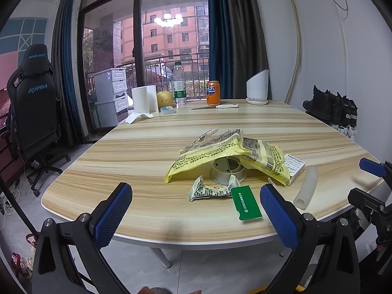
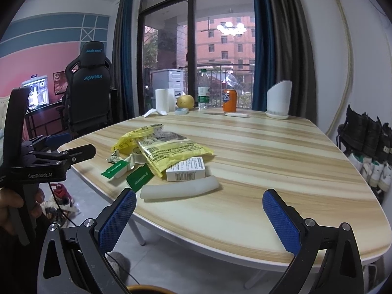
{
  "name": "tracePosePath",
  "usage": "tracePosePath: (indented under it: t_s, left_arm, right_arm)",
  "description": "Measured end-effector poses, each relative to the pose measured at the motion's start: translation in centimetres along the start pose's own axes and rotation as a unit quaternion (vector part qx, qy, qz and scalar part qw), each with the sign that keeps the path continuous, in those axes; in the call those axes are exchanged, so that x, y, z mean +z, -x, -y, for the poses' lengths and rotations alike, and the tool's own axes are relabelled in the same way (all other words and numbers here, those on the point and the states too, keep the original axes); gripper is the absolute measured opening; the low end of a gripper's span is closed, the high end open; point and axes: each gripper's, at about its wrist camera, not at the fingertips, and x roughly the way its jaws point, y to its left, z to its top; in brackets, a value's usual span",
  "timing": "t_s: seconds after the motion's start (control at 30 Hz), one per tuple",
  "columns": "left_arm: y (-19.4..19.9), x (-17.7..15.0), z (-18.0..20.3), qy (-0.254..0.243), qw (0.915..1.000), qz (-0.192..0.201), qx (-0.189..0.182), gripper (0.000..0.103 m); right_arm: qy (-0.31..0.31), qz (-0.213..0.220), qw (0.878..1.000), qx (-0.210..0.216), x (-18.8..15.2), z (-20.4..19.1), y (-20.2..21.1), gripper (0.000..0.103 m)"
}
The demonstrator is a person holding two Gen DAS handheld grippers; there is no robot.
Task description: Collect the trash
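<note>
Blue-padded fingers of the left gripper (image 1: 196, 210) stood wide apart at the near table edge, holding nothing; between them lay a green card (image 1: 245, 202) and a crumpled printed wrapper (image 1: 210, 190) just beyond it. Likewise the right gripper (image 2: 199, 216) was spread fully open and empty, poised over the table's near rim with a white foam tube (image 2: 180, 188) lying just ahead of its left finger.

All the trash sat clustered on the wooden table (image 2: 269, 152) close to the near side: a large yellow plastic bag (image 1: 227, 155) draped like a tent over a roll of tape (image 1: 226, 170), a small white box (image 2: 186, 169) touching the bag's edge, the tube beside that box, and a second green-labelled packet (image 2: 115, 169) near the tape in the right wrist view.

Well apart, along the far edge by the window, stood an orange soda can (image 1: 213, 92), a water bottle (image 1: 179, 83), a yellowish pear (image 1: 164, 98), a paper towel roll (image 1: 144, 98), a knife (image 1: 215, 107), a crumpled tissue (image 1: 137, 117) and a white slanted-top container (image 1: 257, 87). A black gaming chair (image 1: 34, 103) stood left of the table.
</note>
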Motion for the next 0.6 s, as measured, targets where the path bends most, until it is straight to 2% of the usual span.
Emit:
tracePosePath:
  t_s: [0.6]
  left_arm:
    - [-0.13, -0.04, -0.03, 0.002, 1.0, -0.003, -0.003, 0.102]
  right_arm:
    - [0.002, -0.006, 1.0, 0.013, -0.12, -0.24, -0.16, 0.103]
